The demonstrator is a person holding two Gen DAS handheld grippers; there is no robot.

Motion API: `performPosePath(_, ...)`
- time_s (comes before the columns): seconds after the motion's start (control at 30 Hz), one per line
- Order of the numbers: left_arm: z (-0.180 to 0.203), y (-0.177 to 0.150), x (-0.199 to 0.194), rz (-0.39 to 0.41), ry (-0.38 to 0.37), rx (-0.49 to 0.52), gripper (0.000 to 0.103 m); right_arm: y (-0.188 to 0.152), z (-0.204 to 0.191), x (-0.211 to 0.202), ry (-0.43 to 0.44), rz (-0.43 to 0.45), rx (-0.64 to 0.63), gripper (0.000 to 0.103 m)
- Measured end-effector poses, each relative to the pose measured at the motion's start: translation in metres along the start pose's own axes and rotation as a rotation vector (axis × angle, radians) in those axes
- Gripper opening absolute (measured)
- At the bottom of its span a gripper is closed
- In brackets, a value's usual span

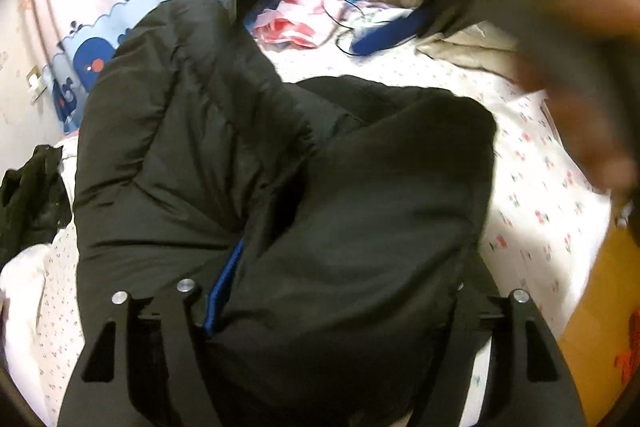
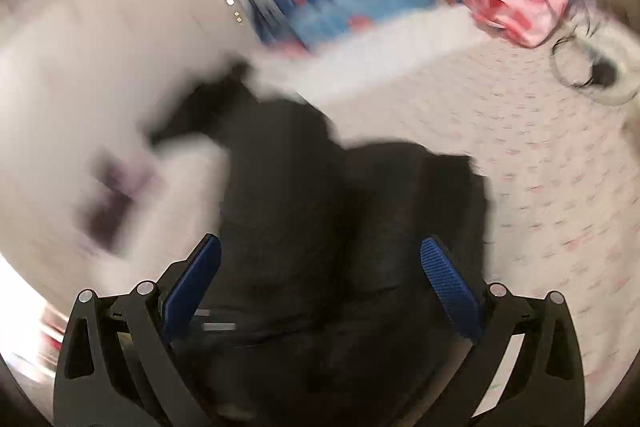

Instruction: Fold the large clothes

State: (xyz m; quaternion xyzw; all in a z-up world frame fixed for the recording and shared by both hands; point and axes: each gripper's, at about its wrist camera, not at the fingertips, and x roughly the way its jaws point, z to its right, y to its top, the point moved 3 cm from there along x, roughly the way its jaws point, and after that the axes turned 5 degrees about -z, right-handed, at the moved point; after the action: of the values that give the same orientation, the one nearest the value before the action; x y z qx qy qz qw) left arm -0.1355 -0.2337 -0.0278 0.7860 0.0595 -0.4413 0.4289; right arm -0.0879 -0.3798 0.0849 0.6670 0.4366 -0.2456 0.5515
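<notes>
A black padded jacket (image 1: pixel 208 131) lies bunched on a bed sheet (image 1: pixel 532 195) with small flowers. In the left wrist view a thick fold of it fills the gap of my left gripper (image 1: pixel 320 291). The fold lies against the blue edge of one pad (image 1: pixel 222 291) and hides the other, so I cannot tell whether the pads press on it. A person's blurred hand (image 1: pixel 580 75) hovers at the upper right. The right wrist view is smeared. In it my right gripper (image 2: pixel 320 241) stands open above the jacket (image 2: pixel 320 187), with both blue pads (image 2: pixel 452 291) bare.
A pink checked cloth (image 1: pixel 296 23), a black cable (image 1: pixel 344 27), a blue oblong thing (image 1: pixel 384 35) and a beige cloth (image 1: pixel 468 51) lie at the far end. A dark garment (image 1: pixel 32 195) sits at the left edge. A whale-print bumper (image 1: pixel 96 55) lines the bed.
</notes>
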Motion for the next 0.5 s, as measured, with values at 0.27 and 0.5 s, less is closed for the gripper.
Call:
performPosePath(0.27, -0.111, -0.022, -0.055, 0.079, -0.455, -0.497, 0.084, -0.057, 0.015, 0.046, -0.086, -0.105, 0.105, 0.097)
performPosePath(0.5, -0.217, -0.069, 0.064, -0.116, -0.503, -0.979, 0.095, -0.075, 0.024, 0.058, 0.051, -0.065, 0.261, 0.097)
